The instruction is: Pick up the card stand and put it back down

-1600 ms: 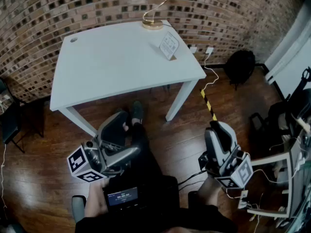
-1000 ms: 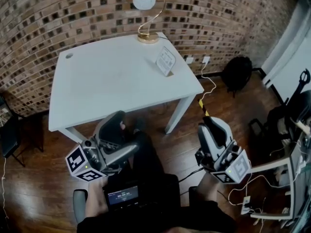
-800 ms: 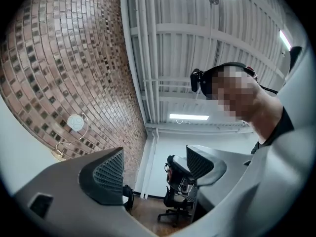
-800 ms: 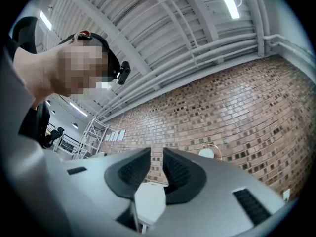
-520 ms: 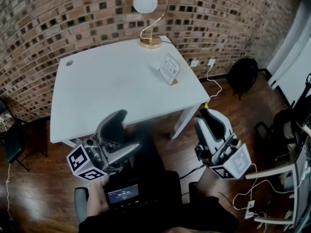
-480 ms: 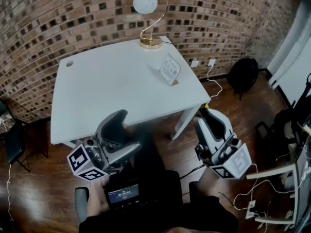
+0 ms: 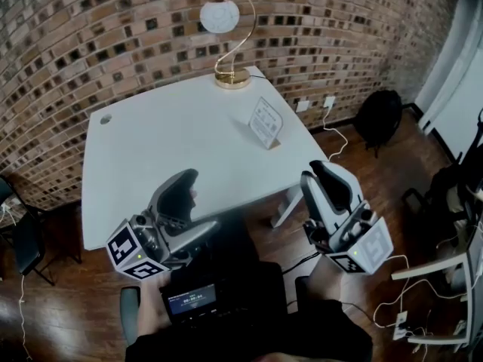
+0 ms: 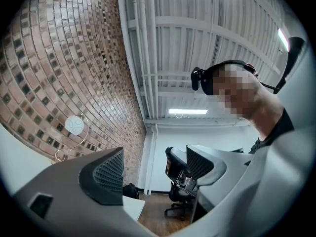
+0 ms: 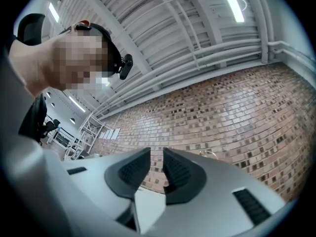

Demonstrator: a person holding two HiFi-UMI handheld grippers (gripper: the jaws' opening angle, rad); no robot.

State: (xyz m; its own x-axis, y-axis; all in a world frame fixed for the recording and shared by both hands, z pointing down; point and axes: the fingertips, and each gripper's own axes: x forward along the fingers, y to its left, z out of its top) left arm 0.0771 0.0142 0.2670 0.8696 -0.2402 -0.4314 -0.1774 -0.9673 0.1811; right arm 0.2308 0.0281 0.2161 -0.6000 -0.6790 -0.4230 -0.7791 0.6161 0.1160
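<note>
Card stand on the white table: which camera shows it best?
The head view: the card stand stands whole near the table's right edge, this side of the lamp. Both gripper views point upward at brick wall and ceiling; neither shows the stand.

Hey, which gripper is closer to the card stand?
Right. The right gripper is below-right of the card stand, off the table's corner; the left gripper is farther, below-left, over the near edge.
</note>
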